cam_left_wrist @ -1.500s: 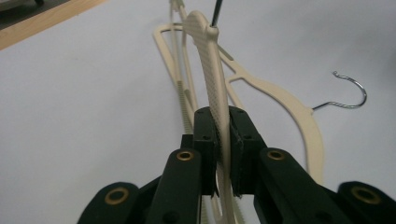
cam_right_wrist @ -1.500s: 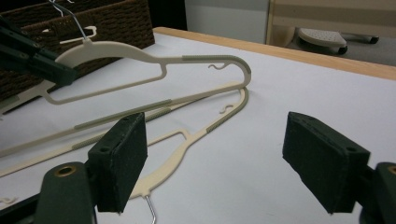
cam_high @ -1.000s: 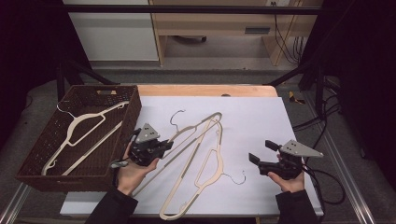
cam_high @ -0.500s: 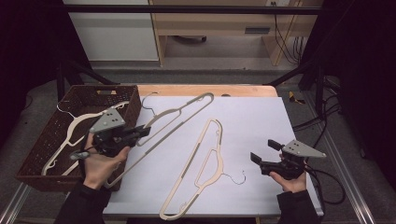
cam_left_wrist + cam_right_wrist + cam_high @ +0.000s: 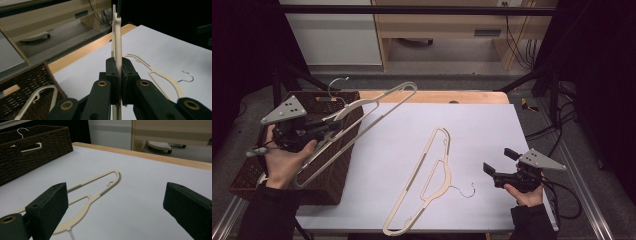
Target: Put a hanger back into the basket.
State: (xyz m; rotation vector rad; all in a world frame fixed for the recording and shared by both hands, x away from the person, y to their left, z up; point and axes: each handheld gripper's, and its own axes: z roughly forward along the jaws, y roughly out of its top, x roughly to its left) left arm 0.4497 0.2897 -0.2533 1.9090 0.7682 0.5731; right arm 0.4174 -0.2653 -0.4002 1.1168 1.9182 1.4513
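Observation:
My left gripper (image 5: 319,131) is shut on a cream hanger (image 5: 377,110) and holds it tilted in the air over the brown wicker basket (image 5: 337,170). In the left gripper view the pads (image 5: 112,75) clamp the hanger's thin edge (image 5: 117,32). A second cream hanger (image 5: 432,175) with a wire hook lies flat on the white table top (image 5: 492,125). My right gripper (image 5: 499,161) hovers to the right of that hanger; its jaws have just been opening and stand wide in the right gripper view (image 5: 117,207) with nothing between them. The flat hanger (image 5: 100,185) lies ahead of them.
Another cream hanger (image 5: 37,97) lies inside the basket (image 5: 25,82). A wooden strip (image 5: 437,96) edges the table's far side. Beyond it stand a light cabinet (image 5: 337,35) and a wooden bench. Cables (image 5: 557,125) trail off the right side.
My left gripper has carried its hanger up and to the left, from the middle of the table to above the basket. The right hand has stayed put, its jaws a little wider.

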